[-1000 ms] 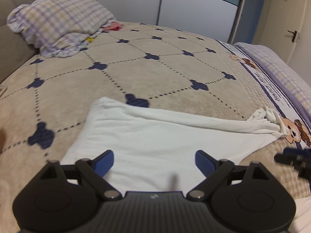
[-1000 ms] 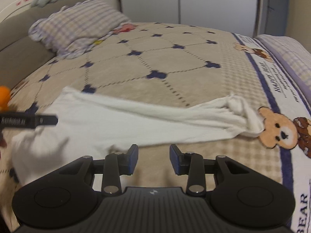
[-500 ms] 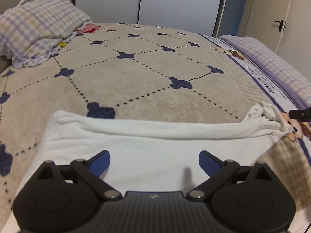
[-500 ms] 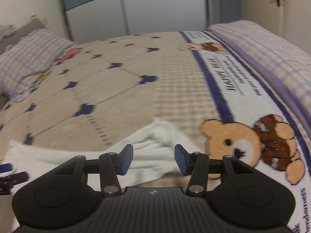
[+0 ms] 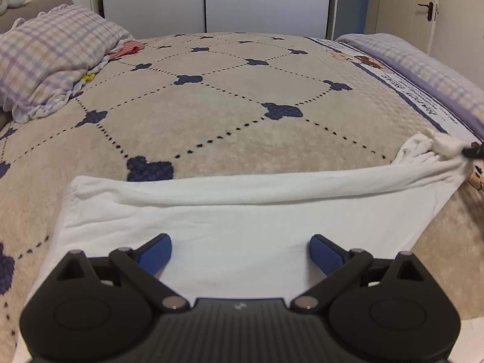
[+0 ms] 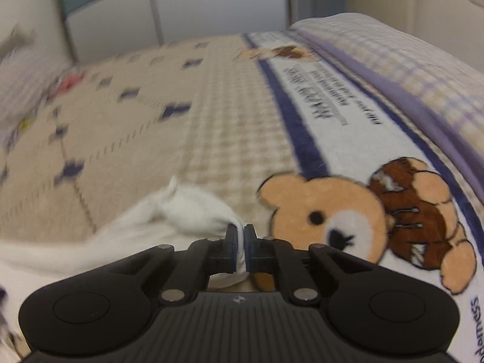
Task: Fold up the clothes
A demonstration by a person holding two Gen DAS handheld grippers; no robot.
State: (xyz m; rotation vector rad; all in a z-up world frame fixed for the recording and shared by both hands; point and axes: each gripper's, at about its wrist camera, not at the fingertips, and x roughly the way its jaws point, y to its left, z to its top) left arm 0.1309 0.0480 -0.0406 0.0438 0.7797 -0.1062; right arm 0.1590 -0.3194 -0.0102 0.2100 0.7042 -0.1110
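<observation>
We pinch 1 corner of the white cotton garment (image 5: 242, 230) spread on the bed.

Our right gripper (image 6: 240, 242) has its 2 blue-padded jaws clenched on the garment's bunched end, just beside the printed brown-and-tan teddy bear (image 6: 357, 220) on the beige quilted blanket (image 5: 211, 115). Our left gripper (image 5: 240, 254) hangs over the flat near part of the cloth with jaws spread wide, grasping nothing. A lilac checked pillow (image 5: 51, 63) lies well apart at the far left.

Soft, even indoor light; left view sharp, right view motion-blurred leftward, fisheye bending at the edges.
</observation>
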